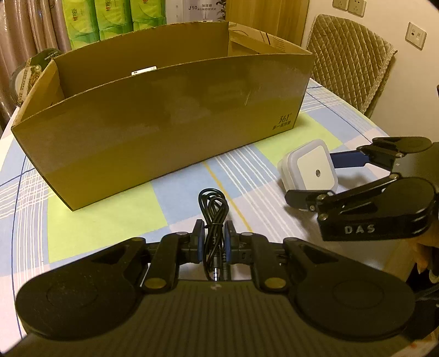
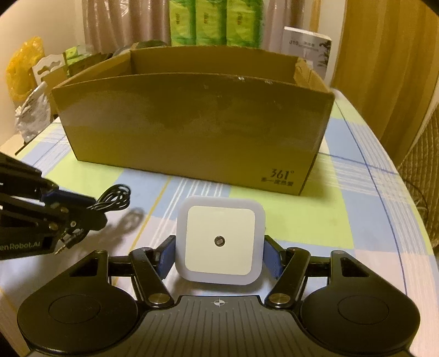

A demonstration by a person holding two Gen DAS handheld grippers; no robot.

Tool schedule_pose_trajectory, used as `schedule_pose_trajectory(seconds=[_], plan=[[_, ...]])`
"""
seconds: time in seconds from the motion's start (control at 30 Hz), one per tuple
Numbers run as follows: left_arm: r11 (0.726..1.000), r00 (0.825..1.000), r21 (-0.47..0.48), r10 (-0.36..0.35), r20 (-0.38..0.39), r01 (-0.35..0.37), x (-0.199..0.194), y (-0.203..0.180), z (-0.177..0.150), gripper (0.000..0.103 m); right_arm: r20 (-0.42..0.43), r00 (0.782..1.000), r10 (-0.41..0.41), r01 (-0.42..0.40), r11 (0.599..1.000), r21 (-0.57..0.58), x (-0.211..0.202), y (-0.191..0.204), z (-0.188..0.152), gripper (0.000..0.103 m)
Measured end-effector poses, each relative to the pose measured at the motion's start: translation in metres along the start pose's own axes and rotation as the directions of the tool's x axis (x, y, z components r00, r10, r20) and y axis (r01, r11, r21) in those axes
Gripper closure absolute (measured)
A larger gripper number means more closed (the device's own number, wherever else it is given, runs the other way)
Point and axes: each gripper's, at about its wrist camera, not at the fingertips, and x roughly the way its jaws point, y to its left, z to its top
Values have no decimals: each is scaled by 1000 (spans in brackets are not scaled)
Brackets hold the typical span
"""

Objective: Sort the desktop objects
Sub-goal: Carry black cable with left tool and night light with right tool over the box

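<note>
A coiled black cable [image 1: 214, 208] sticks out between the blue pads of my left gripper [image 1: 214, 233], which is shut on it just above the checked tablecloth [image 1: 115, 219]; its plugs point back toward the camera. The right wrist view shows the left gripper [image 2: 92, 210] and the cable [image 2: 115, 197] at the left. A white square night light [image 2: 219, 219] stands tilted between the blue pads of my right gripper [image 2: 219, 243], and both pads touch its sides. From the left wrist, the night light [image 1: 307, 164] and right gripper [image 1: 312, 178] are at the right. An open cardboard box [image 1: 164, 131] stands behind both.
The cardboard box [image 2: 192, 123] spans most of the table's far side, with a small white item [image 1: 143, 72] inside against its back wall. A padded chair [image 1: 348, 60] stands at the back right. Green tissue packs [image 1: 109, 19] and a yellow bag [image 2: 22, 66] sit beyond the box.
</note>
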Motion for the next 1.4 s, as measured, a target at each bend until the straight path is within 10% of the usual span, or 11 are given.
schedule_pose_trajectory(seconds=[1.4], plan=[[1000,968,4,-10,252,10,-68,-25,55,92,267,962,-62,59,998,18,-90,-26,51,41]])
